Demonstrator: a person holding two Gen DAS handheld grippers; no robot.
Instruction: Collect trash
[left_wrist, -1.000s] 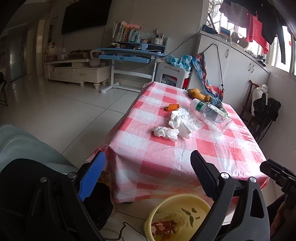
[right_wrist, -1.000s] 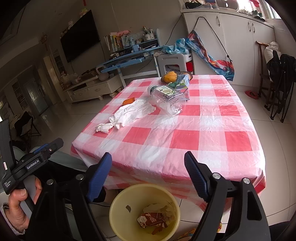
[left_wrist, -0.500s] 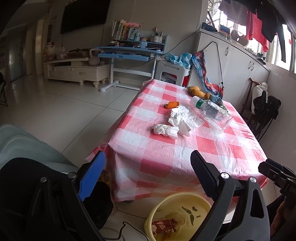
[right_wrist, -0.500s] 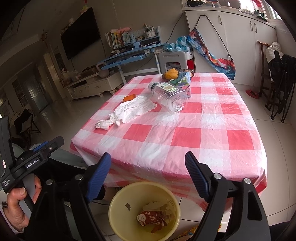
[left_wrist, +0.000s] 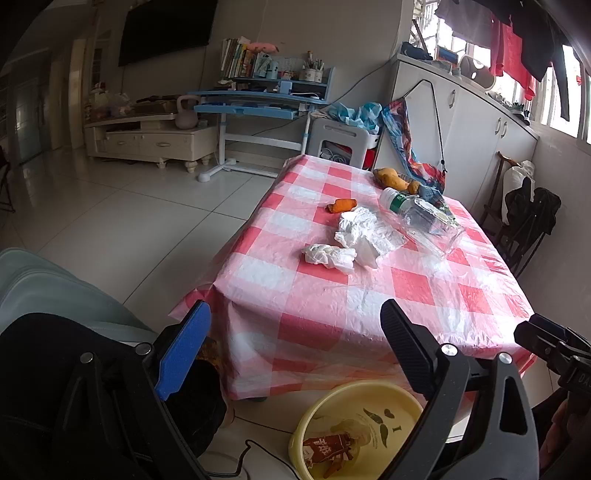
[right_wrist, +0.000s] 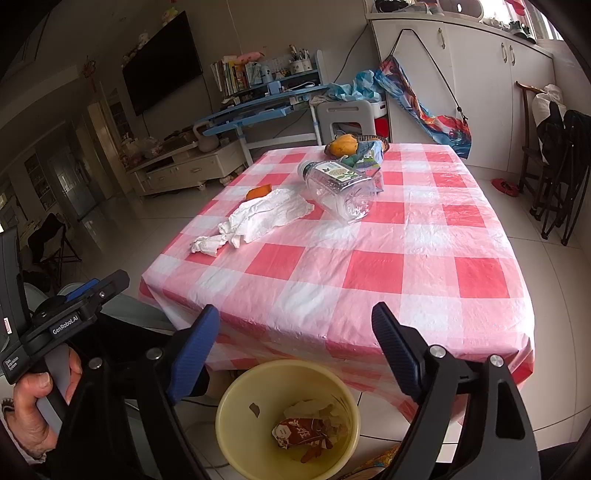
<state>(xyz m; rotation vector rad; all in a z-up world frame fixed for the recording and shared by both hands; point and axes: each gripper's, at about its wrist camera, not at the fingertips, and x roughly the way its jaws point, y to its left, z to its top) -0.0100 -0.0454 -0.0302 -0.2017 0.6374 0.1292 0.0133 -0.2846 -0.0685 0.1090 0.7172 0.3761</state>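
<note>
1. Grippers first: we see the right gripper (right_wrist: 295, 325) with its fingers spread wide and nothing between them; its jaws have just been opening a little further. It hangs over the yellow bin (right_wrist: 236, 398) at the near edge of the table (right_wrist: 369, 273).
2. We see the left gripper (left_wrist: 295, 321) spread wide as well, empty, aimed across the near left corner of the table. In the right wrist view a hand (right_wrist: 35, 402) grips its handle at lower left.
3. The bin stands on the floor, just below the table's near edge. Inside it we make out a red-and-white wrapper (right_wrist: 299, 432) and some pale scraps.
4. Trash on the checked cloth, well apart from both grippers:
   - crumpled white tissue (right_wrist: 267, 214), a twisted end trailing toward the near left;
   - clear plastic bottle (right_wrist: 340, 188) lying on its side, just right of the tissue;
   - small orange peel (right_wrist: 258, 192) at the tissue's far end.
5. At the far end we note an orange fruit (right_wrist: 343, 144) beside a bluish packet (right_wrist: 369, 155).
</note>
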